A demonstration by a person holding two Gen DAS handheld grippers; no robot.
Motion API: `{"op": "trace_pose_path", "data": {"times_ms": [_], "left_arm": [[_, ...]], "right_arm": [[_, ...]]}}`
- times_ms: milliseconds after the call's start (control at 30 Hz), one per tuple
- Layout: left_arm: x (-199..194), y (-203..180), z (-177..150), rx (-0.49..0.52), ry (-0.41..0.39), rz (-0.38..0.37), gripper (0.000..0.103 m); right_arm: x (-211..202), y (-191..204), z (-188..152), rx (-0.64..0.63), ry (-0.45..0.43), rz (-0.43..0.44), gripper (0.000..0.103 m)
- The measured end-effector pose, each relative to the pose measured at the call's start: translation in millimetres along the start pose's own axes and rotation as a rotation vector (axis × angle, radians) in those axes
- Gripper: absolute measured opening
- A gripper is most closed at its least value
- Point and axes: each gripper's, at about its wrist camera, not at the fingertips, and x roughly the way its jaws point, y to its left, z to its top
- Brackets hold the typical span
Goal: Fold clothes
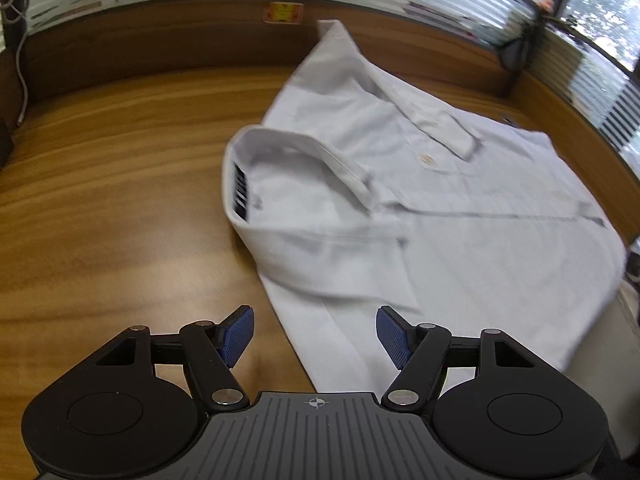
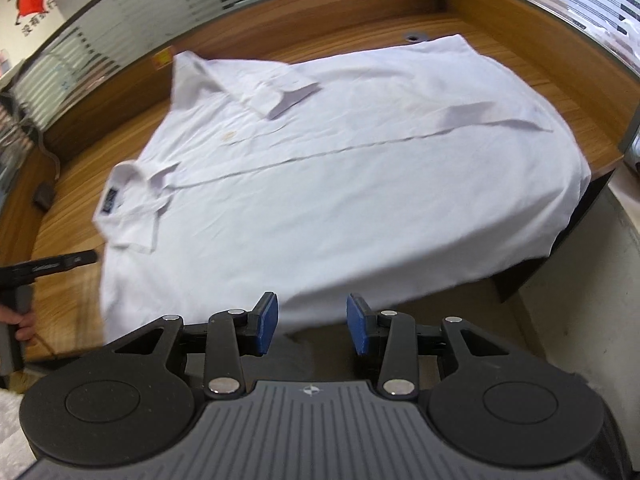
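Note:
A white short-sleeved shirt [image 1: 460, 216] lies flat, front up, on a wooden desk [image 1: 120, 200]. Its collar with a dark label [image 1: 240, 192] points left, and the far sleeve [image 1: 436, 128] is folded over the chest. My left gripper [image 1: 315, 336] is open above the near shoulder edge, with nothing between its blue pads [image 1: 239, 334]. In the right wrist view the same shirt [image 2: 360, 184] spreads across the desk and its hem hangs over the near edge. My right gripper [image 2: 312, 322] is open just above that near edge of cloth, pads [image 2: 267, 322] apart and empty.
Wooden partition walls [image 1: 160, 40] with striped glass ring the desk. A cable [image 1: 20, 60] hangs at the far left. The left gripper's body and a hand [image 2: 20, 324] show at the left of the right wrist view. A cable hole [image 2: 416, 36] sits beyond the shirt.

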Motion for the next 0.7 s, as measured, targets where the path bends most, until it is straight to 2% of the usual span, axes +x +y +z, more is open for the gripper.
{"op": "trace_pose_path", "data": {"times_ms": [267, 433, 500, 600, 700], "left_arm": [[33.8, 22.6, 53.8, -0.059, -0.043, 0.114, 0.070], [66.6, 32.8, 83.9, -0.056, -0.022, 0.186, 0.067], [79.5, 33.0, 94.2, -0.063, -0.012, 0.206, 0.061], [97.3, 29.8, 108.9, -0.070, -0.006, 0.222, 0.060], [110.9, 22.7, 119.3, -0.034, -0.007, 0.225, 0.059]], "right_arm": [[60.7, -27.8, 77.6, -0.042, 0.044, 0.009, 0.043], [98.9, -31.5, 122.0, -0.104, 0.101, 0.021, 0.043], [110.8, -30.5, 136.5, -0.133, 0.125, 0.035, 0.043], [125.9, -29.8, 155.3, -0.181, 0.151, 0.049, 0.043], [140.0, -30.9, 169.9, -0.211, 0.171, 0.061, 0.043]]}}
